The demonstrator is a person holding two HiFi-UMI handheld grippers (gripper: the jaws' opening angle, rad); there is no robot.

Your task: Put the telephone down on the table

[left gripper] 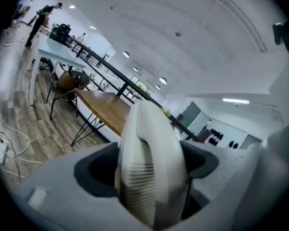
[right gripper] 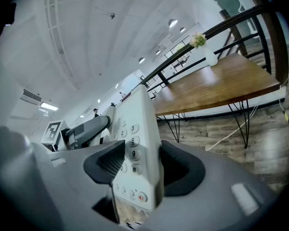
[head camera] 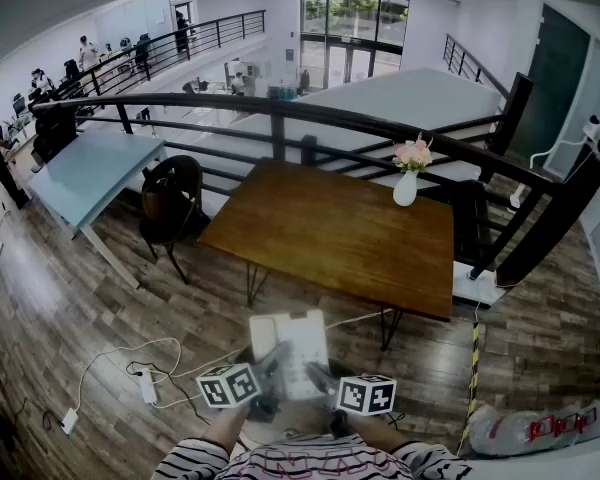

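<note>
Table (head camera: 330,233) is ahead, with only a vase (head camera: 406,186) near its far right corner; no phone on it yet. Phone (head camera: 292,346) is in the air close to my chest, over the floor, short of the near table edge. Both tongs carry it. Left tongs (head camera: 270,360) pinch it across the handset (left gripper: 151,170). Right tongs (head camera: 318,376) pinch the keypad (right gripper: 134,150) side. Pads press on the plastic in both views. My read: pickup is done, placement not started. Left to do: close the gap to the table, lower the phone flat on the wood clear of the vase, release both.
</note>
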